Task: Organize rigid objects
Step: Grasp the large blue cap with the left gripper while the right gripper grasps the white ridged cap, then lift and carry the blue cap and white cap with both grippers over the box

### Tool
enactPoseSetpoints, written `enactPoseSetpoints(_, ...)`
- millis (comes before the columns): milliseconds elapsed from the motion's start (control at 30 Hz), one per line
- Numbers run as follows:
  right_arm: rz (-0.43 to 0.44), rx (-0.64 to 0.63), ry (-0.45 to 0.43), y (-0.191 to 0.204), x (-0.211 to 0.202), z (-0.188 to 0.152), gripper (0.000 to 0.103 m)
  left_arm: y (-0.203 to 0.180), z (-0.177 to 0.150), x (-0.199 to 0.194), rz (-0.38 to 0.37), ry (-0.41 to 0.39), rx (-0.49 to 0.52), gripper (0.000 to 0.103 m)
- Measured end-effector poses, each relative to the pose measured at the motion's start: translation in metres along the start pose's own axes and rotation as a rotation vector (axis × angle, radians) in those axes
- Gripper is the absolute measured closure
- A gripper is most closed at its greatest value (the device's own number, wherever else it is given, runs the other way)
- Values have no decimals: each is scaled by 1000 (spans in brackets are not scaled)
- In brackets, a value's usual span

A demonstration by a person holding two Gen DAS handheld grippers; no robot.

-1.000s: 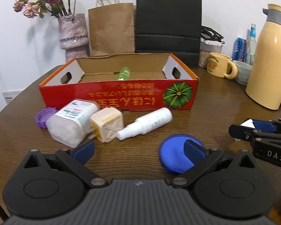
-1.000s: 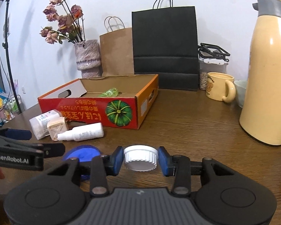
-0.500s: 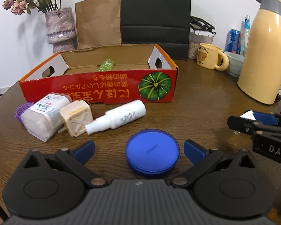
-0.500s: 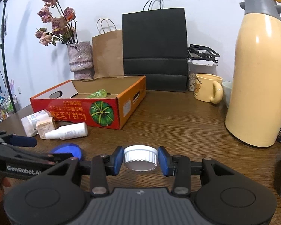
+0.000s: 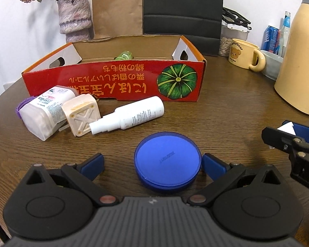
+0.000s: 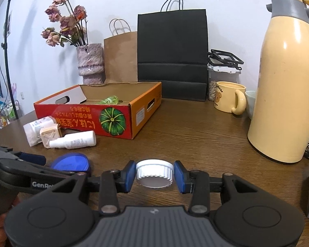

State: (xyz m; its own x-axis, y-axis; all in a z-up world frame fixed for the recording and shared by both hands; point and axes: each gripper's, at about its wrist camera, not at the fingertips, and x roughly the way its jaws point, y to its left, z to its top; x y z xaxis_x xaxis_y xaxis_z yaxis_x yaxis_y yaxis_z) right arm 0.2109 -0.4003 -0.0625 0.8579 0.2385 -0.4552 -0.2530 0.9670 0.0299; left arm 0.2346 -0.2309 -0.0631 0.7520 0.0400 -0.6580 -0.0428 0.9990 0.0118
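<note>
The blue round lid point(image 5: 167, 162) sits flat on the wooden table point(image 5: 226, 107), lower middle of the left wrist view, right between the spread-apart fingers of the left gripper point(image 5: 152, 163). The right-hand pad looks like it's just about touching the rim; the other one is well clear, so nothing's squeezed yet. My guess is it's light, stiff plastic and kinda slick on top, so grab it across the rim edge to edge, low down, not on the flat face.

The right gripper point(image 6: 154, 176) is clamped on a white ribbed cap point(image 6: 154, 176), bottom centre of its view. Ridges give decent bite; looks solid.

Further up and left: a white spray bottle point(image 5: 131, 115), a beige cube-ish block point(image 5: 81, 115) and a white tub point(image 5: 46, 113) lying in a cluster in front of the red cardboard box point(image 5: 117, 80). A green bottle point(image 5: 123, 56) is already inside.
</note>
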Motion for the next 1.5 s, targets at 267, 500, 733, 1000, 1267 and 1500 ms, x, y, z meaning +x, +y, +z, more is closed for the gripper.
enactPoseSetpoints(267, -13, -8, -9, 1, -1, 0, 64, 0, -1, -2, -2, -9, -1, 16)
enactPoseSetpoints(500, -15, -6, -23, 3, -3, 0, 64, 0, -2, -9, -38, -39, 7, 35)
enactPoseSetpoints(733, -18, -4, -39, 9, -4, 0, 64, 1, -1, -13, -37, -61, 10, 35)
enactPoseSetpoints(1000, -42, -15, -76, 19, -10, 0, 64, 8, -1, -20, -28, -82, 8, 35)
enactPoseSetpoints(1267, -45, -15, -101, 29, -14, 1, 64, 16, 0, -29, -23, -107, 17, 35)
enactPoseSetpoints(1500, -43, 3, -121, 41, -17, 3, 64, 29, 5, -39, -19, -135, 19, 35)
